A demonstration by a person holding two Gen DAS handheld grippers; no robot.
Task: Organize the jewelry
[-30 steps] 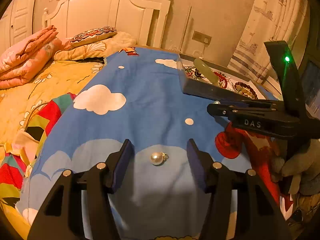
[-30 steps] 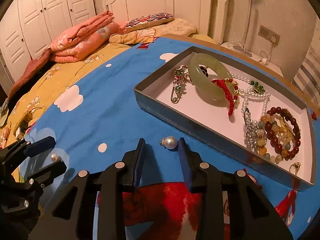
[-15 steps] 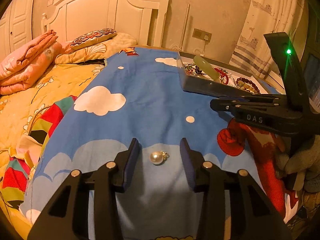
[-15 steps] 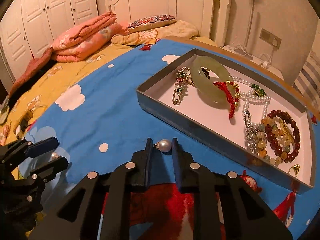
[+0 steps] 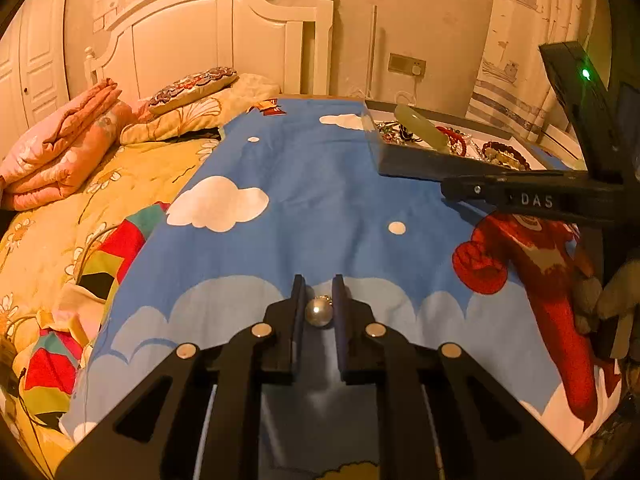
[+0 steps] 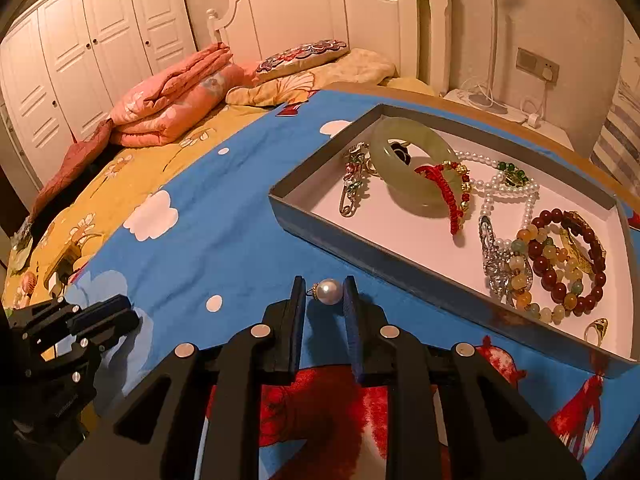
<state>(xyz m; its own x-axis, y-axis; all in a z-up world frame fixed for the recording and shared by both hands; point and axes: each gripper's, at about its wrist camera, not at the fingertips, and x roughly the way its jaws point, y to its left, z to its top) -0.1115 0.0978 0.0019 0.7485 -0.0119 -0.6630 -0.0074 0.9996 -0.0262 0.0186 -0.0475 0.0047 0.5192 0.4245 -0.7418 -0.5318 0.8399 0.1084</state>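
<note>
Two pearl earrings lie on the blue cloud-print sheet. My left gripper is shut on one pearl earring, its pads pressing both sides. My right gripper is shut on the other pearl earring, just in front of the grey jewelry tray. The tray holds a jade bangle, a red cord bracelet, a pearl necklace, bead bracelets, a brooch and a gold ring. In the left wrist view the right gripper reaches in from the right, close to the tray.
A folded pink quilt and a patterned pillow lie near the white headboard. A yellow bedspread adjoins the blue sheet on the left. White wardrobe doors stand behind. A gloved hand holds the right gripper.
Both grippers' jaws have closed in onto their pearl earrings, the left one more. Neither hand has shifted much.
</note>
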